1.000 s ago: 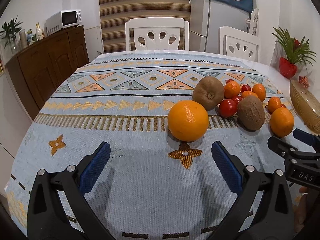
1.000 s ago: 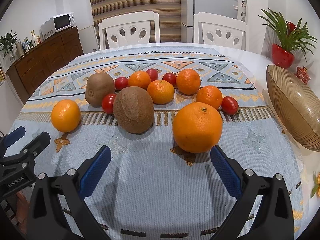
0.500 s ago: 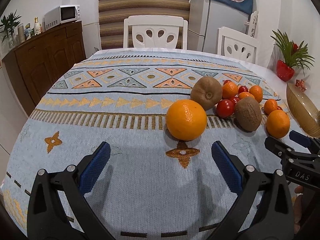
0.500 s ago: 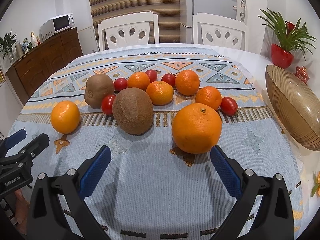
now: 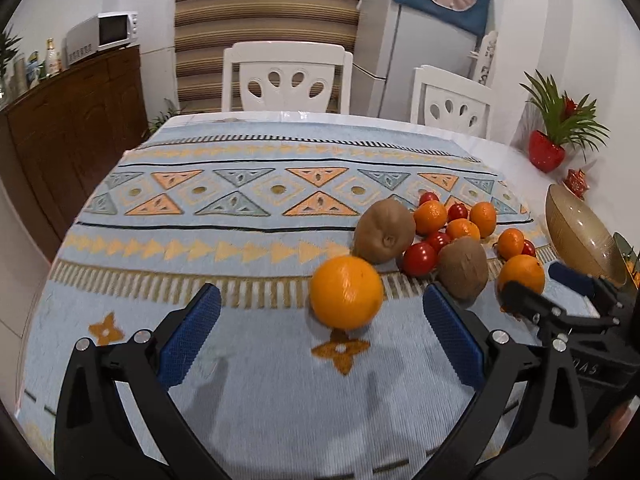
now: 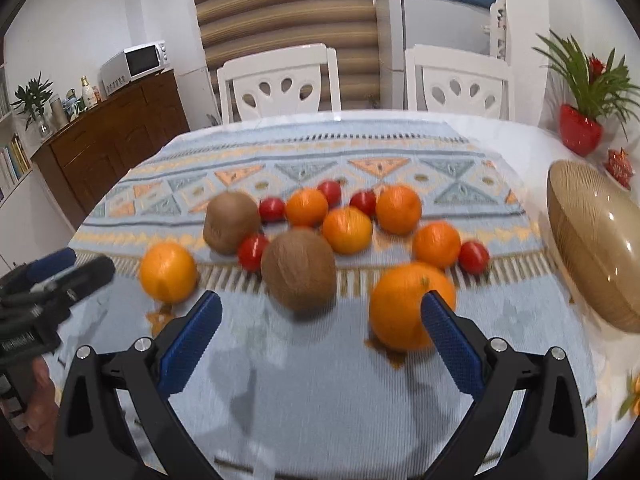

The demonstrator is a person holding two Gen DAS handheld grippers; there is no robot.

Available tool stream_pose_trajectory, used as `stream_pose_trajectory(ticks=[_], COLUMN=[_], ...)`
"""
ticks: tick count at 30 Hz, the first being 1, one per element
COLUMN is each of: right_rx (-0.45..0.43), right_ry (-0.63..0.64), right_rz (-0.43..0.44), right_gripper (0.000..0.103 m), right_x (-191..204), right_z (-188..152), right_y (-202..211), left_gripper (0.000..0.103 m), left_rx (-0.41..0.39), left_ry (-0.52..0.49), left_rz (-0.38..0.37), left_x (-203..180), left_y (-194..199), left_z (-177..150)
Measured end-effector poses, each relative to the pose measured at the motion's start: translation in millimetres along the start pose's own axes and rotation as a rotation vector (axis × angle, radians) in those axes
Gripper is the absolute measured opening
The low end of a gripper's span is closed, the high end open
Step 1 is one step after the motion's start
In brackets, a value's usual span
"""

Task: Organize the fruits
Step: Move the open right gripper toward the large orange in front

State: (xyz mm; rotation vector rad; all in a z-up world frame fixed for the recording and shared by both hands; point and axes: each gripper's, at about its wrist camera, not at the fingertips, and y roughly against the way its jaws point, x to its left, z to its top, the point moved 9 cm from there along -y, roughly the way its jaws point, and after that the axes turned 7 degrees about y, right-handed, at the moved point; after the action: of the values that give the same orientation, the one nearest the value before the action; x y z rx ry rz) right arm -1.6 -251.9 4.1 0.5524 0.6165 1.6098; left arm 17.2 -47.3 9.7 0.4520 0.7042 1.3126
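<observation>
Left wrist view: the left gripper (image 5: 318,330) hangs wide open and empty over the patterned tablecloth (image 5: 240,216), a loose orange (image 5: 346,297) lying just ahead between its blue pads, beside a brown kiwi (image 5: 384,231).

Right wrist view: the right gripper (image 6: 320,330) is likewise spread and holds nothing; a bigger orange (image 6: 404,306) sits against its right pad, with the gold bowl (image 6: 592,248) off to the right. Closing off-centre would likely nudge that round fruit and send it rolling into the tomatoes (image 6: 473,257).
</observation>
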Motion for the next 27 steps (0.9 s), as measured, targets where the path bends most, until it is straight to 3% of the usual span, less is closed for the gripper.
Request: stream_pose_trajectory(ticks=[5, 9, 16, 21, 27], right_rx=[-0.041, -0.073, -0.041, -0.068, -0.056], right_ry=[-0.068, -0.037, 0.058, -0.004, -0.110], right_rz=[0.037, 0.013, -0.109, -0.058, 0.088], right_gripper=[0.098, 0.098, 0.098, 0.097, 0.093], right_x=[-6.0, -2.5, 8.4, -2.0, -15.9], right_z=[3.1, 4.6, 0.0, -0.7, -14.0], right_y=[-13.7, -15.2, -23.9, -16.5, 5.9], left_gripper=[0.100, 0.100, 0.100, 0.100, 0.100], left_rx=[0.004, 0.014, 0.023, 0.021, 0.008], left_ry=[0.033, 0.030, 0.010, 0.043, 0.039], left_rz=[-0.043, -0.046, -0.019, -0.030, -0.038], left_x=[1.3, 1.8, 0.3, 6.6, 5.7], left_y=[-24.0, -36.2, -41.0, -40.9, -39.3], left_z=[-4.3, -15.3, -20.3, -19.0, -17.7])
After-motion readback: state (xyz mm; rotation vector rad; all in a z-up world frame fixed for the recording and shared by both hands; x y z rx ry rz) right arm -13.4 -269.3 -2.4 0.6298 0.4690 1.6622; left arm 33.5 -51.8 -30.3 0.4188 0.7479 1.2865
